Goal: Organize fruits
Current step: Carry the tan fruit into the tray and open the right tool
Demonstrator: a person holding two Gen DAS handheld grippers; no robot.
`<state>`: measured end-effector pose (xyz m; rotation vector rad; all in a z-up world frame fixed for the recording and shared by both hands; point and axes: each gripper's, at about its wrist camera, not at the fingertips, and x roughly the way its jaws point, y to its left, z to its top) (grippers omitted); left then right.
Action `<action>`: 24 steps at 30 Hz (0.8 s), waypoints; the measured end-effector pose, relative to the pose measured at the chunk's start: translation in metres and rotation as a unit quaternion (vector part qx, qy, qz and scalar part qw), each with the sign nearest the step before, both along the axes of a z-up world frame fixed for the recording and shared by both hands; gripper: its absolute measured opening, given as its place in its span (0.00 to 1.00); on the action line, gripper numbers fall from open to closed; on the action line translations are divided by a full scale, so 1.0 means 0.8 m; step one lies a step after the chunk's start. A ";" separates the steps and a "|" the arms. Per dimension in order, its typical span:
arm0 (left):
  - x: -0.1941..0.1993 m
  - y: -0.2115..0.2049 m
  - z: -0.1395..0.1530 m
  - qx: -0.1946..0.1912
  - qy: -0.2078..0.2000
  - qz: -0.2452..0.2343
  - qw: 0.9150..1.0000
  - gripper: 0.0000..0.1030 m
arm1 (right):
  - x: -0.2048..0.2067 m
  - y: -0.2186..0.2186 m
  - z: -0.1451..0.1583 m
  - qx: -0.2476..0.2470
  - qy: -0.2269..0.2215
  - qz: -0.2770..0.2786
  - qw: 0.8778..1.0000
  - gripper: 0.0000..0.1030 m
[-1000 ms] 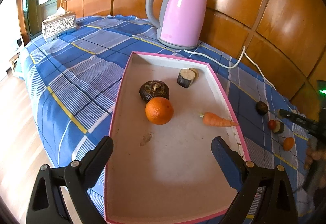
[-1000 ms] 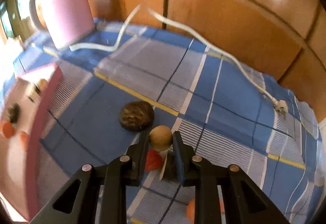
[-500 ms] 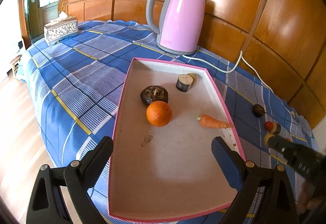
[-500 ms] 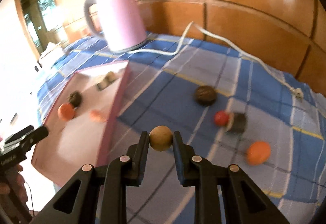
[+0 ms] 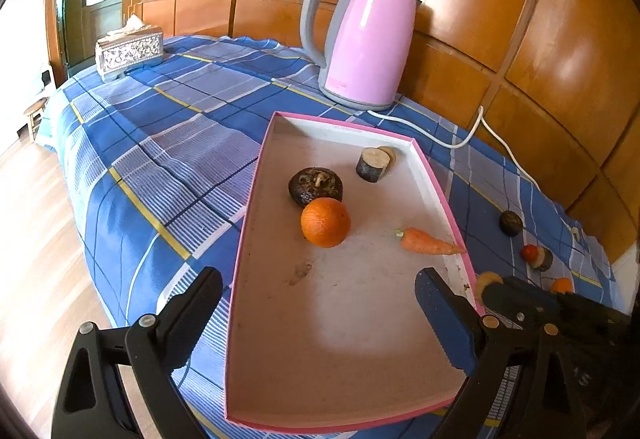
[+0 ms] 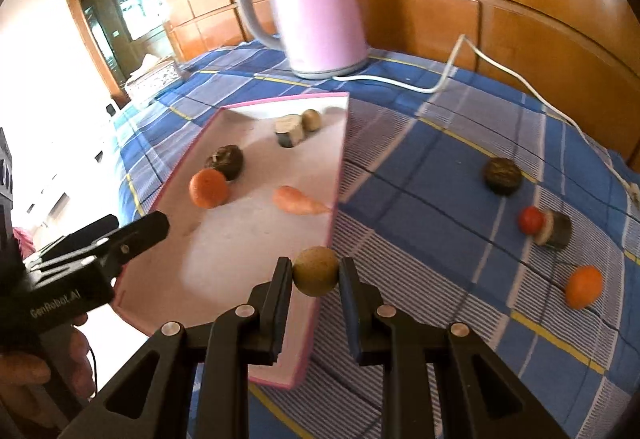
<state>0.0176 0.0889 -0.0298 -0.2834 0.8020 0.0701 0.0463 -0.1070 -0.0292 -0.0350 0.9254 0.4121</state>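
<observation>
- Holding the small round tan fruit across its middle, your right gripper hovers over the pink-rimmed tray's edge.
- It's probably light, firm, prone to rolling.
- Your left gripper gapes empty.

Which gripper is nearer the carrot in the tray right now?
Left. The left gripper hangs open over the tray's near end, its right finger just short of the carrot. The right gripper, shut on a tan ball, sits outside the tray's right rim.

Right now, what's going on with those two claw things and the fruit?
Right gripper shut on small round tan fruit, beside pink-rimmed white tray. Left gripper open over the tray. Nothing in the way.
</observation>
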 end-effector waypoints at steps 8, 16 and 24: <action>0.000 0.001 0.000 0.000 0.000 0.000 1.000 0.95 | 0.024 0.032 0.002 -0.003 0.002 0.012 1.000 0.24; 0.000 0.002 0.000 0.000 0.000 0.001 1.000 0.95 | 0.029 0.036 0.003 -0.005 -0.008 -0.004 1.000 0.25; 0.000 0.001 -0.001 -0.004 0.000 -0.002 1.000 0.95 | 0.003 0.022 0.003 -0.065 -0.031 -0.054 0.996 0.28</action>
